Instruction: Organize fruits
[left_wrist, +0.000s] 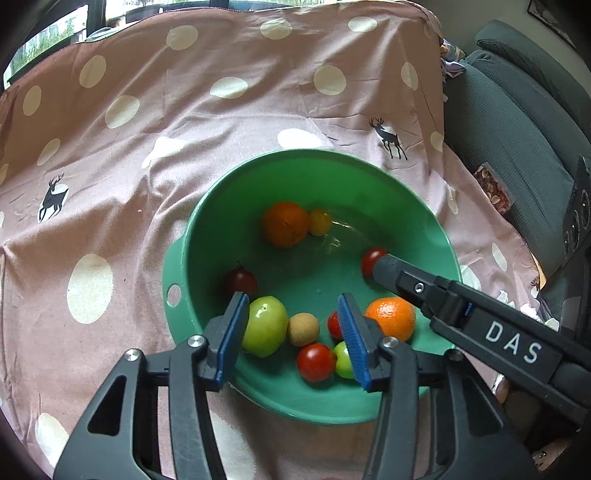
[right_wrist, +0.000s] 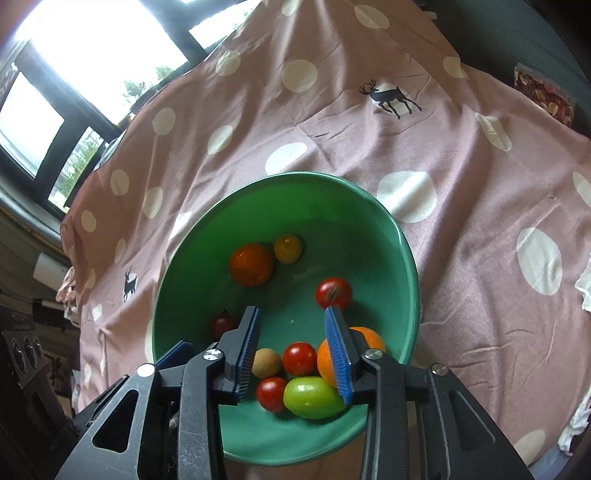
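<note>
A green bowl (left_wrist: 177, 266) (right_wrist: 412, 266) sits on a pink dotted cloth and holds several fruits. In it are a dark orange (left_wrist: 284, 223) (right_wrist: 253, 264), a small yellow fruit (left_wrist: 319, 221), a large green fruit (left_wrist: 266, 326) (right_wrist: 314, 397), a tan ball (left_wrist: 303, 329), a bright orange (left_wrist: 393, 317) and red cherry tomatoes (left_wrist: 316, 362) (right_wrist: 299, 358). My left gripper (left_wrist: 291, 325) hangs open over the near fruits and grips none. My right gripper (right_wrist: 293, 354) is open too, with nothing pinched. A blurred red tomato (right_wrist: 334, 293) lies just beyond its tips.
The pink cloth (left_wrist: 184, 147) with white dots and deer prints covers the whole surface. A grey upholstered seat (left_wrist: 517, 129) and a packet of dried pieces (left_wrist: 495, 188) lie to the right. Windows run along the far edge. A black device with knobs (right_wrist: 22, 347) stands at the left.
</note>
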